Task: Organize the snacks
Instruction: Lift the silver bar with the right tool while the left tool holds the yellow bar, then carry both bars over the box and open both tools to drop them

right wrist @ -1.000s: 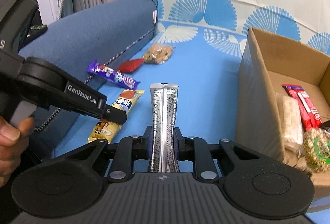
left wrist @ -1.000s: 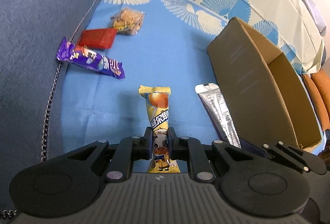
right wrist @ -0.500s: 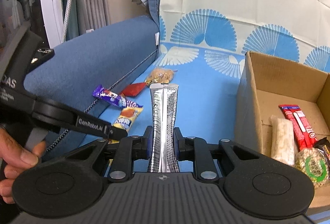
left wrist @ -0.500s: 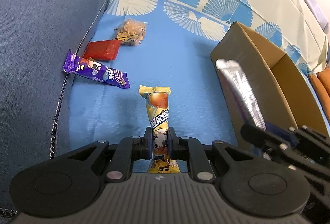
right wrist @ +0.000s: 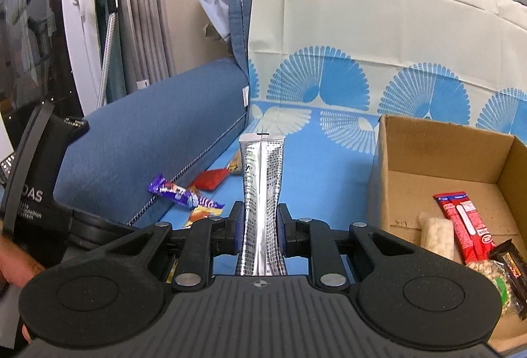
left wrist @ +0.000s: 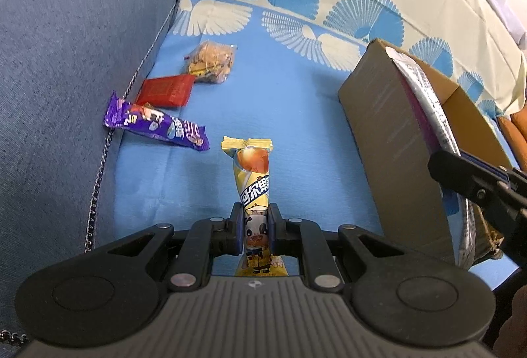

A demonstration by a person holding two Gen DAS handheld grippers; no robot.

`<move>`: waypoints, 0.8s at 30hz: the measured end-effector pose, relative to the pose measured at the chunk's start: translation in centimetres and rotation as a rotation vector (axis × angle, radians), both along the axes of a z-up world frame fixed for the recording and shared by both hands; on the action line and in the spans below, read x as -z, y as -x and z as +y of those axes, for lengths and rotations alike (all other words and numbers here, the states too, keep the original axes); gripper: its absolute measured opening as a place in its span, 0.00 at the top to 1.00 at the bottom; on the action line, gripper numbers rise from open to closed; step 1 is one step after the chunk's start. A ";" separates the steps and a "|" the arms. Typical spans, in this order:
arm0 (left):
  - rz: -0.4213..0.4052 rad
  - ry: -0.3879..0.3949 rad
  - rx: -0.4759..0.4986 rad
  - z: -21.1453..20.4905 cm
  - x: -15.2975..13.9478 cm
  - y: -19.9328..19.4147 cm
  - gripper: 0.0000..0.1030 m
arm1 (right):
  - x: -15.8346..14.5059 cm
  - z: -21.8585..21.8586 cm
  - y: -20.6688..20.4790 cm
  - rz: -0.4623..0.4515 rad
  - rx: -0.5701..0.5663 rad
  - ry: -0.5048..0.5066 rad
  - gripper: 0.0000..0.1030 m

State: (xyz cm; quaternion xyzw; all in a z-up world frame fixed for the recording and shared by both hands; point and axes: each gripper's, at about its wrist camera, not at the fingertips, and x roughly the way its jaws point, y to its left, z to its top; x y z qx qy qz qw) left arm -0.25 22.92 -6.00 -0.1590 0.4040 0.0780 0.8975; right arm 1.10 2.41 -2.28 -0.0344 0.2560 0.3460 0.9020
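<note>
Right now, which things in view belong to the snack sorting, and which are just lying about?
Part of the job:
- yellow snack bar, clamped in the left tongs
- silver packet, clamped in the right tongs
- cardboard box holding snacks
- purple bar, red packet and clear biscuit bag on the blue cover

Just lying about:
- blue sofa arm
- curtain
</note>
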 end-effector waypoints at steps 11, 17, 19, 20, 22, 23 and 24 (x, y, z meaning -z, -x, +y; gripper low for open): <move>-0.136 -0.082 -0.059 -0.8 -2.6 1.1 0.85 | -2.2 -2.2 -1.1 -0.087 0.080 -0.067 0.80; -0.187 -0.093 -0.069 -3.5 -5.3 -0.5 0.85 | -3.2 -4.9 -2.8 -0.111 0.224 -0.099 0.80; -0.211 -0.102 -0.036 -5.2 -6.5 -1.5 0.85 | -3.5 -6.2 -3.5 -0.120 0.294 -0.113 0.80; -0.223 -0.104 -0.020 -6.1 -7.1 -2.1 0.85 | -3.6 -6.8 -3.8 -0.121 0.325 -0.122 0.80; -0.252 -0.100 0.013 -8.0 -8.2 -3.0 0.85 | -3.8 -8.2 -4.6 -0.123 0.389 -0.140 0.80; -0.266 -0.097 0.034 -8.9 -8.7 -3.5 0.85 | -3.8 -8.8 -4.9 -0.122 0.415 -0.148 0.80; -0.280 -0.095 0.054 -9.9 -9.2 -4.0 0.85 | -3.9 -9.5 -5.3 -0.121 0.448 -0.159 0.80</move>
